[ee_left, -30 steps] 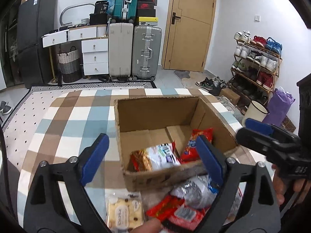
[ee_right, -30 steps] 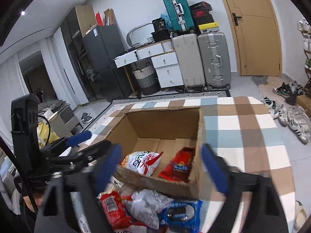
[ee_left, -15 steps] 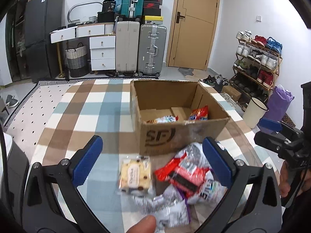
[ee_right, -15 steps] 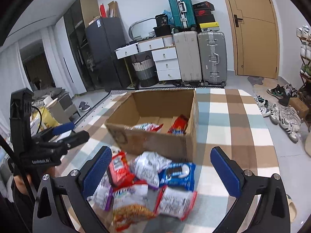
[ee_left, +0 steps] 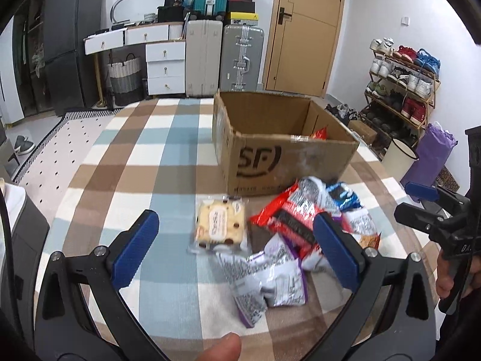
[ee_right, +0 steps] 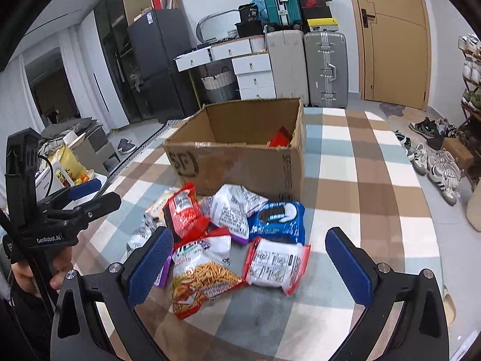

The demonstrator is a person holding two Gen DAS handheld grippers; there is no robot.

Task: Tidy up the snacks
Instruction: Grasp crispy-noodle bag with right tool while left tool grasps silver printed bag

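Observation:
An open cardboard box [ee_left: 288, 162] [ee_right: 240, 162] stands on the checked tablecloth with a red snack bag [ee_right: 279, 138] inside. In front of it lies a pile of snack packs: a clear cake pack [ee_left: 219, 225], a red pack [ee_left: 288, 216], a white-purple bag [ee_left: 270, 282], a blue cookie pack [ee_right: 278, 218], a noodle-snack bag [ee_right: 201, 273] and a red-edged white pack [ee_right: 276, 263]. My left gripper [ee_left: 234, 249] is open and empty, hovering over the pile's left. My right gripper [ee_right: 249, 261] is open and empty over the pile's front.
Suitcases [ee_left: 222, 57], white drawers [ee_left: 165, 66] and a wooden door [ee_left: 306, 30] stand behind the table. A shoe rack [ee_left: 402, 81] is at the right. The table edge [ee_right: 433, 240] curves close on the right.
Both grippers have pulled back from above the box and dropped lower. They now hang open over the snack pile in front of the box.

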